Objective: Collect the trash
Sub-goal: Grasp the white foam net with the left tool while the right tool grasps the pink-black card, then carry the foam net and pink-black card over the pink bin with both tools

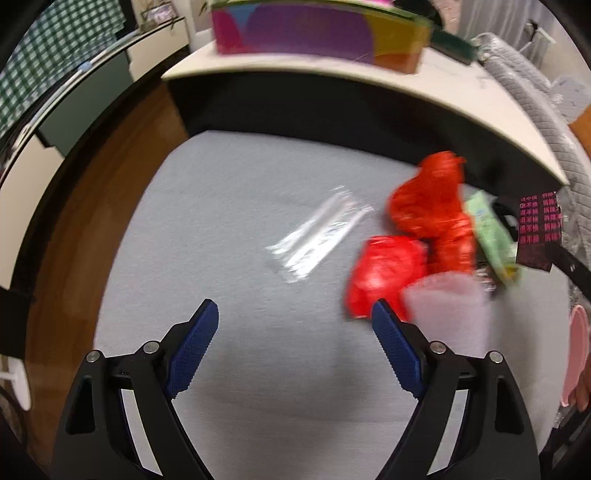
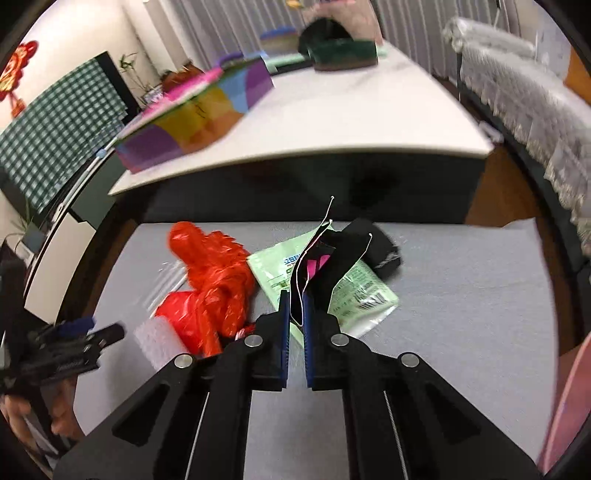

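Note:
Trash lies on a grey mat (image 1: pixel 221 221): two crumpled red plastic bags (image 1: pixel 428 210), a clear plastic wrapper (image 1: pixel 321 232), a pale green packet (image 1: pixel 491 236) and a white foam piece (image 1: pixel 447 310). My left gripper (image 1: pixel 294 308) hangs open above bare mat, left of the red bags, with nothing between its fingers. My right gripper (image 2: pixel 296 297) is shut on a black wrapper with pink print (image 2: pixel 340 254), which stands up over the green packet (image 2: pixel 354 291). The red bags (image 2: pixel 214 266) lie to its left. That black wrapper (image 1: pixel 539 229) also shows in the left wrist view.
A low white-topped table (image 1: pixel 332 70) with a colourful box (image 1: pixel 314 29) borders the mat's far side. A dark bundle (image 2: pixel 384 247) lies behind the green packet. Wooden floor (image 1: pixel 110 177) surrounds the mat. A grey covered sofa (image 2: pixel 535 92) stands at the right.

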`<control>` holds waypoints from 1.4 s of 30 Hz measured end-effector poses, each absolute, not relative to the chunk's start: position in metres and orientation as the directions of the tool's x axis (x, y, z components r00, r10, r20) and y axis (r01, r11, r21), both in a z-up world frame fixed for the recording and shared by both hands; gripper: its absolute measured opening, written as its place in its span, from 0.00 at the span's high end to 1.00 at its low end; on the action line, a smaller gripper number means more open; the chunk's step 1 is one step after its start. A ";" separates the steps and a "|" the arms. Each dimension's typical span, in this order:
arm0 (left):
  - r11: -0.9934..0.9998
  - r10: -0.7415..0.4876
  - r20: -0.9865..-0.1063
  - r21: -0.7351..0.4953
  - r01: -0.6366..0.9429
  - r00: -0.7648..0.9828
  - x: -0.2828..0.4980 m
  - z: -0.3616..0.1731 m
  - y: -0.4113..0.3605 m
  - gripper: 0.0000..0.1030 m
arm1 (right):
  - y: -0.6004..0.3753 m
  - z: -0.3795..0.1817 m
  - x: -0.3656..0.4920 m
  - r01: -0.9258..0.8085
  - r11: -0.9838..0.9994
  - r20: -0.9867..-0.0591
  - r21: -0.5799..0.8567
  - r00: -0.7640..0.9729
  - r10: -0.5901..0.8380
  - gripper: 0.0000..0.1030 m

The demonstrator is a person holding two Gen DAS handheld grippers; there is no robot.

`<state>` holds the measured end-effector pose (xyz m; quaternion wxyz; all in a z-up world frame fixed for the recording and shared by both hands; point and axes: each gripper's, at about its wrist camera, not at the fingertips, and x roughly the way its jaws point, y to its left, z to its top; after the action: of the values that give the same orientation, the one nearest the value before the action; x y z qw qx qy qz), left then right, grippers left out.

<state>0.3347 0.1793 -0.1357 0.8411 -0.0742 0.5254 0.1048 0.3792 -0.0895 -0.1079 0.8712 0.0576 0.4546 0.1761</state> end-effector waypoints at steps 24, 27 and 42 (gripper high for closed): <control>0.965 -0.146 -0.918 -0.214 -0.149 0.368 0.317 -0.139 0.097 0.88 | -0.185 -0.101 0.284 -0.223 0.947 -0.778 0.232 0.541 0.318 0.93; 0.969 -0.149 -0.893 -0.217 -0.119 0.424 0.302 -0.118 0.094 0.88 | -0.192 -0.088 0.276 -0.225 0.946 -0.758 0.234 0.566 0.323 0.93; 0.970 -0.238 -0.812 -0.167 0.179 0.532 0.263 -0.031 -0.046 0.88 | -0.267 0.013 0.196 -0.150 0.973 -0.604 0.175 0.764 0.227 0.93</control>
<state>0.2628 -0.0457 -0.0312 0.8747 -0.0316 0.4687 -0.1192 0.1955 -0.2674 0.0134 0.9374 0.0582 0.3284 0.1006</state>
